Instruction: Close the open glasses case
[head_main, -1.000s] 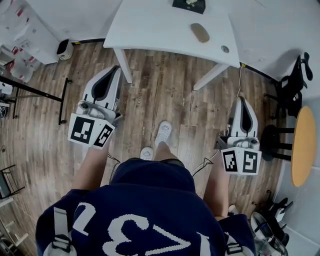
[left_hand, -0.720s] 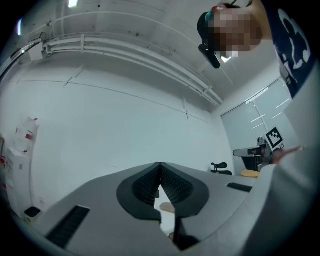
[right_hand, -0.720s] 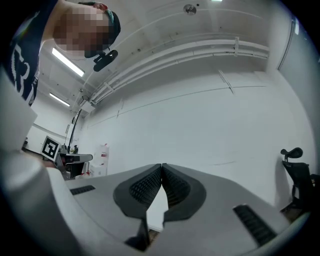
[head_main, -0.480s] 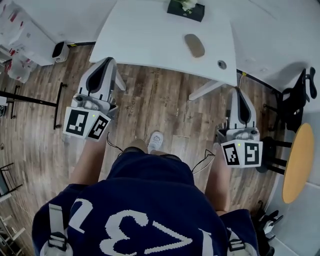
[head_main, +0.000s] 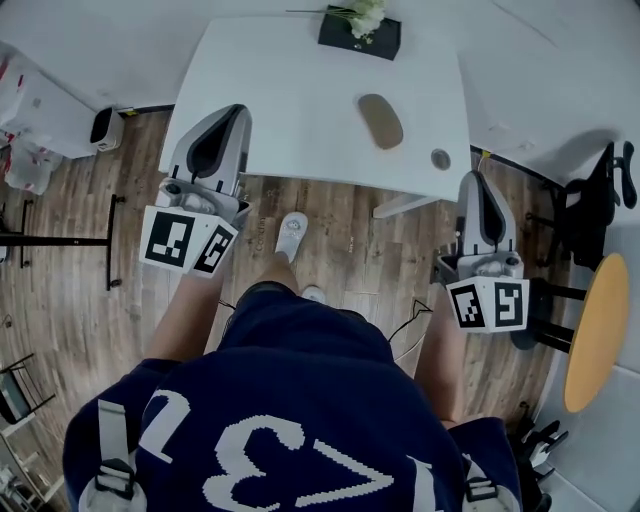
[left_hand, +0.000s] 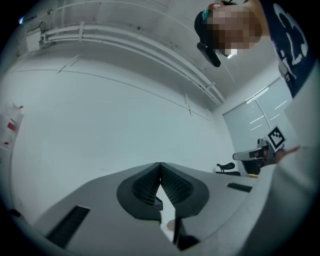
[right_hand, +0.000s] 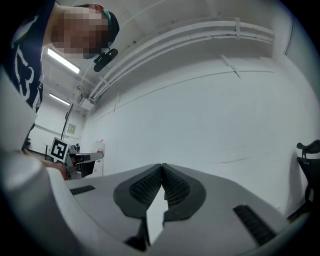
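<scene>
A brown oval glasses case (head_main: 380, 120) lies on the white table (head_main: 290, 100), right of its middle; from here I cannot tell whether its lid is up. My left gripper (head_main: 228, 112) hangs over the table's near left part, far left of the case, jaws shut and empty. My right gripper (head_main: 477, 180) is off the table's near right corner, also shut and empty. The left gripper view shows that gripper (left_hand: 160, 164) with ribbed pads meeting before a bare white wall. The right gripper view shows the same of the right gripper (right_hand: 162, 165).
A black box with white flowers (head_main: 360, 30) stands at the table's far edge. A small round grey disc (head_main: 441, 159) sits near the right front corner. A round orange table (head_main: 598, 330) and a black chair (head_main: 590, 190) are at the right. Wooden floor lies below.
The person has walked toward the table, which now sits nearer in the head view. Both grippers came forward with the person; the left now overlaps the table's edge. Jaws stayed shut.
</scene>
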